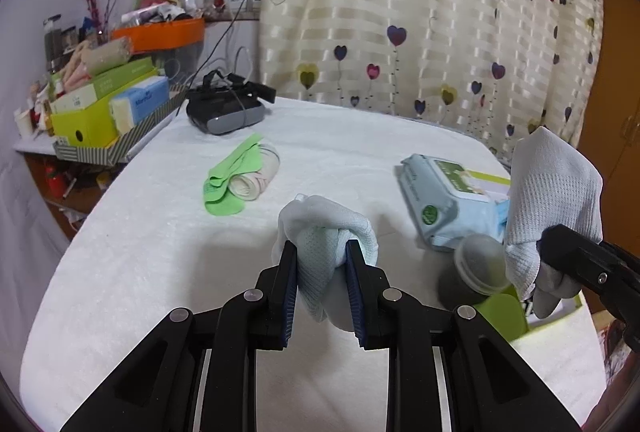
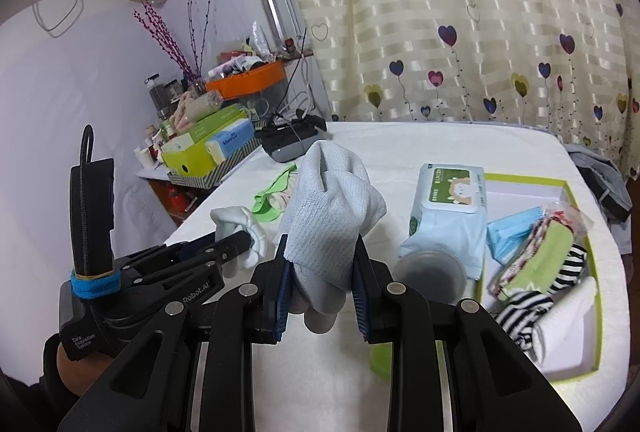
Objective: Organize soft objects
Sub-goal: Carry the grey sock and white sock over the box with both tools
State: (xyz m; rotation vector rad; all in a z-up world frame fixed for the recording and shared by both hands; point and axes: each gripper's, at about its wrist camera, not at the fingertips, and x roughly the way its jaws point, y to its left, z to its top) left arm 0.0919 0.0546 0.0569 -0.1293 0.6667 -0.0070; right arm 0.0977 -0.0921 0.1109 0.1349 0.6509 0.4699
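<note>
My left gripper (image 1: 322, 252) is shut on a pale blue sock (image 1: 326, 228), held just above the white bed. My right gripper (image 2: 320, 252) is shut on a second pale blue sock (image 2: 332, 207), which stands upright between its jaws. That sock also shows at the right of the left wrist view (image 1: 554, 199). In the right wrist view the left gripper (image 2: 244, 242) and its sock (image 2: 236, 220) sit to the left. A green and cream sock bundle (image 1: 236, 179) lies further back on the bed. A green-rimmed box (image 2: 576, 207) at the right holds folded and striped socks (image 2: 536, 272).
A pack of wet wipes (image 2: 448, 207) and a lidded dark jar (image 2: 432, 276) lie between the grippers and the box. A black headset (image 1: 224, 107) sits at the bed's far edge. A cluttered side shelf (image 1: 104, 103) stands left. A heart-patterned curtain (image 1: 420, 11) hangs behind.
</note>
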